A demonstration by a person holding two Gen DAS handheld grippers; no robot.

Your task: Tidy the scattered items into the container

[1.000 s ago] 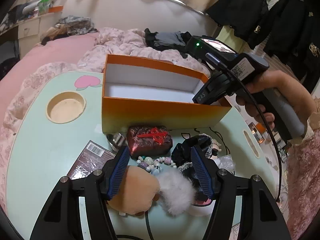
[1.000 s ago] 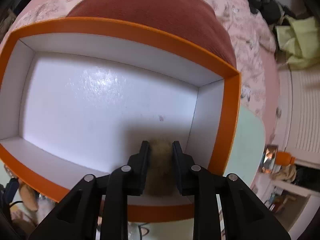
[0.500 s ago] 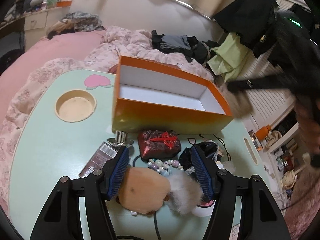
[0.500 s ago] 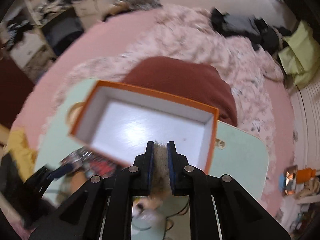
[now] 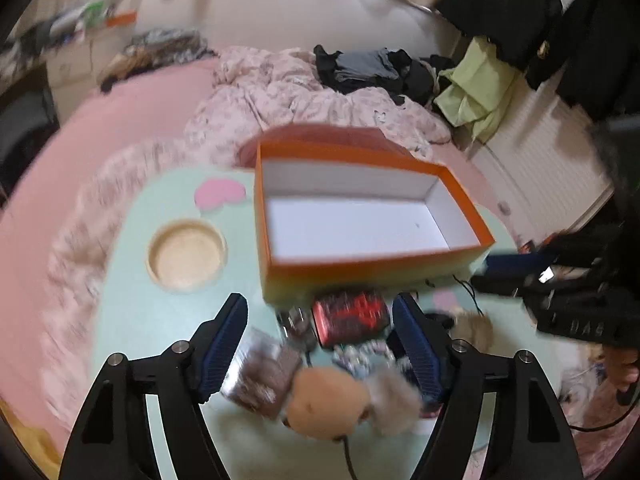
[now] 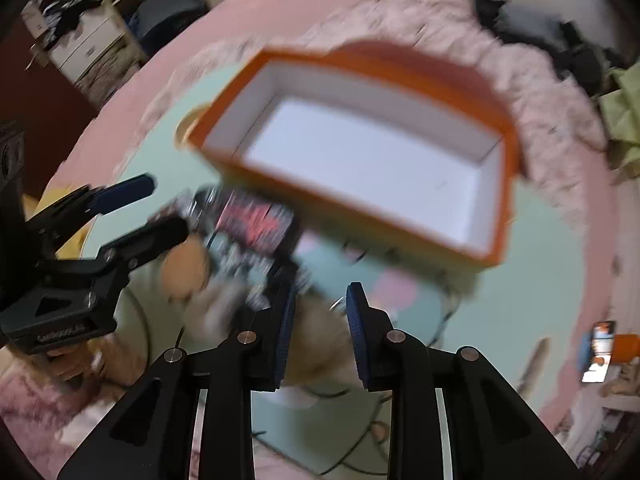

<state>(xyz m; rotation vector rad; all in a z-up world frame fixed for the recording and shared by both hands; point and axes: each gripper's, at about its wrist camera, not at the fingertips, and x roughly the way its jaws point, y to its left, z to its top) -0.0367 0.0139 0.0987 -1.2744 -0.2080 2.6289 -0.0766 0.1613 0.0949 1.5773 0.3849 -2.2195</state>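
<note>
The orange box with a white inside stands empty on the mint table; it also shows in the right wrist view. In front of it lie a dark red packet, a bead string, a tan plush with a white pompom, and a brown barcode packet. My left gripper is open above these items. My right gripper is open over a beige fluffy piece on the table, which also shows in the left wrist view. Both views are blurred.
A round wooden cup holder is sunk into the table left of the box. A pink bed with rumpled bedding and dark clothes lies behind. A cable runs across the table near the plush.
My right gripper has pulled back out of the box, down to the table in front of it, and opened; the fluffy piece it held now lies below its fingers. My left gripper has risen a little.
</note>
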